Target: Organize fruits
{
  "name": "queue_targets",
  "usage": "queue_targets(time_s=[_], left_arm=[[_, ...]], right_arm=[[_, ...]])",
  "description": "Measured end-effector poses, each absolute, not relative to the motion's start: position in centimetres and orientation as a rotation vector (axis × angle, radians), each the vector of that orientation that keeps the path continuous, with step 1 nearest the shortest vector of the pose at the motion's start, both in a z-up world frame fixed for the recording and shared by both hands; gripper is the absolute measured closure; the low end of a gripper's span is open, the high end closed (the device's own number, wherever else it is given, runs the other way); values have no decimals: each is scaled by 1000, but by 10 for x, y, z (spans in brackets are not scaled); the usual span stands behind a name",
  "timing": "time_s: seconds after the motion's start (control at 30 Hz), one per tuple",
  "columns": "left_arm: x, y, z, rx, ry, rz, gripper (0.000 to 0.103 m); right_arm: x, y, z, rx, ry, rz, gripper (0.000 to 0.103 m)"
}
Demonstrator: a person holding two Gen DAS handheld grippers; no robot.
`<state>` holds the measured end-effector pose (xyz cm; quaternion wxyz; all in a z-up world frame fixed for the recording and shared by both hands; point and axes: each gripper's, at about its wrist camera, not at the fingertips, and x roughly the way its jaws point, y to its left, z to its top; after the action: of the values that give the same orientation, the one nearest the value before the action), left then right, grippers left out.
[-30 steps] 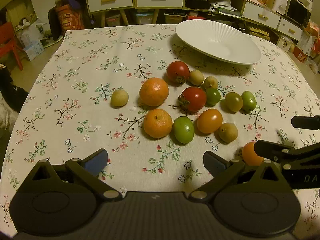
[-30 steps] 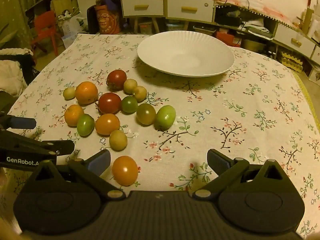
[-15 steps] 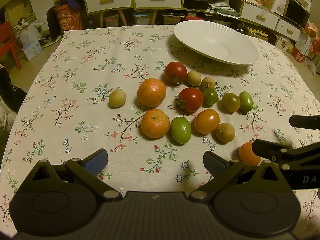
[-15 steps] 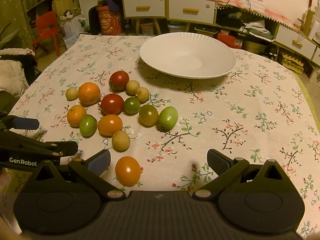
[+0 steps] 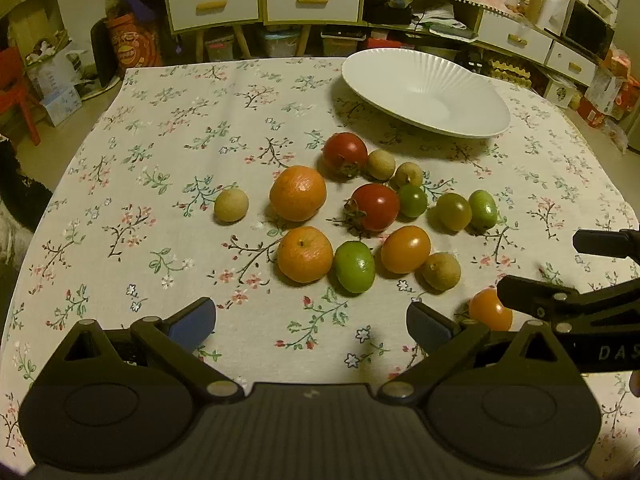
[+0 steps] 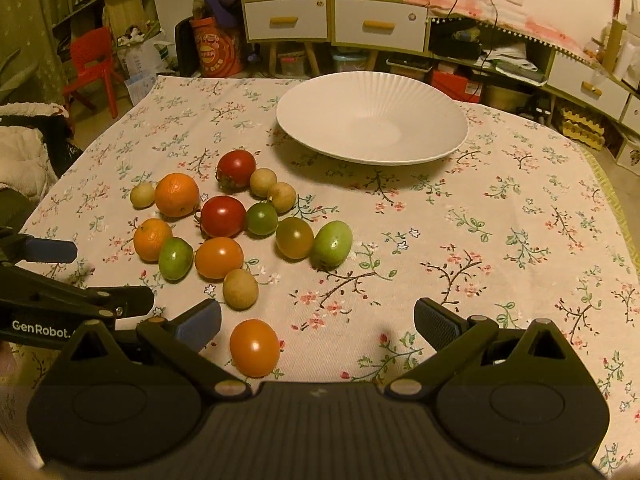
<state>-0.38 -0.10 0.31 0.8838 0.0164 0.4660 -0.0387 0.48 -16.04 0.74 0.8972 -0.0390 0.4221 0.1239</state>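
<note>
**Both tools spread wide above the fruit**

The left tool (image 5: 312, 322) is held low over the near edge of the worktop (image 5: 160, 184), its blue-padded fingers set wide apart with nothing between them. The right tool (image 6: 318, 322) is held likewise — fingers wide, nothing gripped. An orange tomato (image 6: 254, 347) lies alone on the flowered cloth just beside the right tool's left finger, without touching it.

The remaining fruit is gathered in a loose cluster at mid-worktop, ahead of both tools. Two oranges (image 5: 298, 193) are placed at its left side, one behind the other, and a small pale fruit (image 5: 231, 205) lies apart further left. Two red tomatoes (image 5: 375, 207) are seen in the middle, with green tomatoes (image 5: 355, 266) and small tan fruits around them — several touching their neighbours. A second orange tomato (image 5: 405, 249) sits at the near side of the group.

A white ribbed plate (image 6: 432, 96) is set beyond the cluster, with no fruit on it.
</note>
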Motion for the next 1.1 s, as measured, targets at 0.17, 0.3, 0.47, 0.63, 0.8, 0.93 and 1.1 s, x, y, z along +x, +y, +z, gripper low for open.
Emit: queue_targets(time_s=[0.17,0.3,0.47,0.63,0.8,0.93,1.1], left_arm=[[-5,0,5,32,964,-86,0],[-5,-1,5,33,964,-86,0],[-5,-2,6,33,964,-85,0],[-5,-1,6,33,964,-85,0],[-5,-2,6,34,964,-84,0],[-5,-2,6,33,963,-85,0],[-5,-2,6,33,964,-85,0]], right_arm=[[5,-161,10,-76,865,253,0],[6,-161,10,-75,865,251,0],[5,-161,10,-76,865,251,0],[5,-161,10,-75,864,251,0],[5,-161,11,-73,858,248,0],[5,-161,11,-73,857,248,0],[5,-161,11,-73,857,248,0]])
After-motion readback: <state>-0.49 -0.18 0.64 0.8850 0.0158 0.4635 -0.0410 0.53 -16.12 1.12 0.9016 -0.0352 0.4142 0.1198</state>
